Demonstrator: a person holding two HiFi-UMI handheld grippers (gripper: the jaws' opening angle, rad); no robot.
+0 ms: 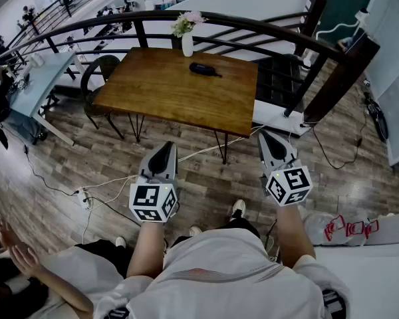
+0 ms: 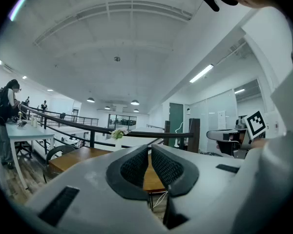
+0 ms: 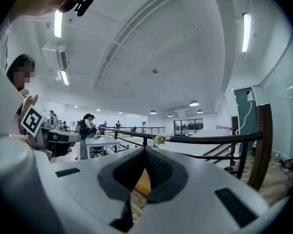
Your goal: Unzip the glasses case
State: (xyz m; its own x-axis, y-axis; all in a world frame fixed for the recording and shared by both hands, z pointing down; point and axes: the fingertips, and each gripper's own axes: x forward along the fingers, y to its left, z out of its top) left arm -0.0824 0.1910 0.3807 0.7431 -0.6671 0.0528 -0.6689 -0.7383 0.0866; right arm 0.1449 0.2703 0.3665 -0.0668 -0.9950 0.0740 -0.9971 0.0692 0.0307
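Note:
The dark glasses case [image 1: 204, 69] lies on the far half of a wooden table [image 1: 159, 92], to the right of a white vase of flowers [image 1: 187, 40]. Both grippers are held level over the wooden floor, well short of the table's near edge. My left gripper [image 1: 167, 145] is shut with nothing between its pads, as the left gripper view [image 2: 150, 147] shows. My right gripper [image 1: 265, 135] is also shut and empty, its pads meeting at the tip [image 3: 144, 150]. The case is hidden behind the jaws in both gripper views; only the table [image 2: 78, 157] and the flowers [image 3: 159, 140] show there.
A curved dark railing [image 1: 266, 28] runs behind the table. A dark chair [image 1: 96, 72] stands at its left end. Cables and a power strip [image 1: 85, 197] lie on the floor. A white desk [image 1: 40, 78] stands at the left. Another person's hands [image 1: 13, 248] show at the bottom left.

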